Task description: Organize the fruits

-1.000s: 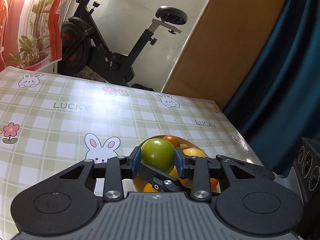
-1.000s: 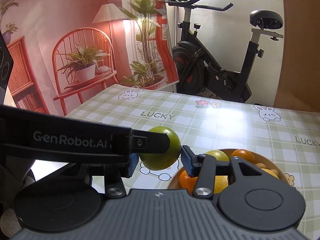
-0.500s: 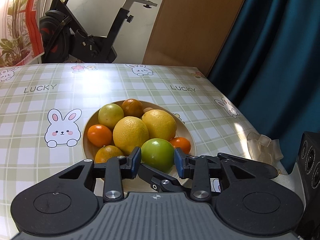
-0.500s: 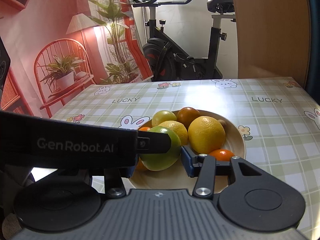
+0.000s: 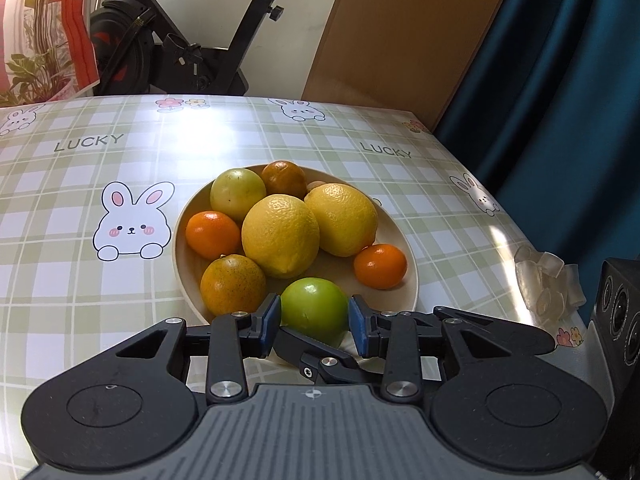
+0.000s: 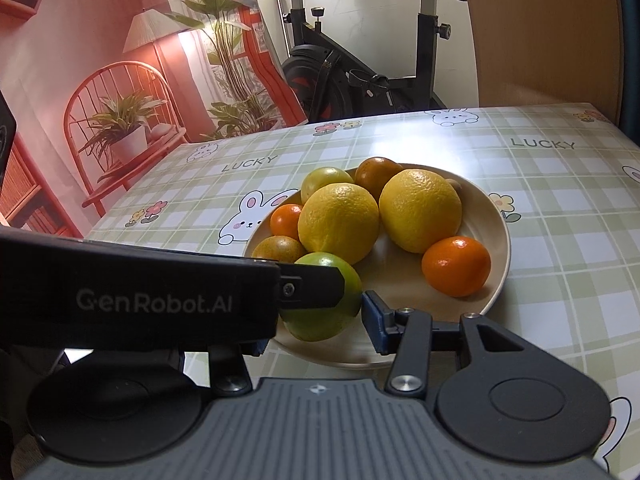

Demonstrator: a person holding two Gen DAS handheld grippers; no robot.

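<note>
A green round fruit (image 5: 314,308) sits between the blue pads of my left gripper (image 5: 314,313), which is shut on it. My right gripper (image 6: 320,330) grips the same green fruit (image 6: 324,322); its right pad touches the fruit, and its left pad is hidden behind the left gripper's black finger (image 6: 312,288). The right gripper's finger (image 5: 316,356) shows under the fruit in the left wrist view. The fruit is over the near rim of a beige plate (image 5: 180,256) holding two lemons (image 5: 280,236), several oranges (image 5: 380,266) and a yellow-green fruit (image 5: 238,192). Whether it touches the plate I cannot tell.
The plate (image 6: 404,280) stands on a green checked tablecloth with rabbits (image 5: 128,224). Clear plastic pieces (image 5: 548,280) and a black speaker (image 5: 620,320) lie at the table's right edge. An exercise bike (image 5: 180,52), a wooden panel and a teal curtain stand behind.
Both grippers have moved forward and down with the green fruit held between them. The plate of fruit has come fully into view right below the fruit.
</note>
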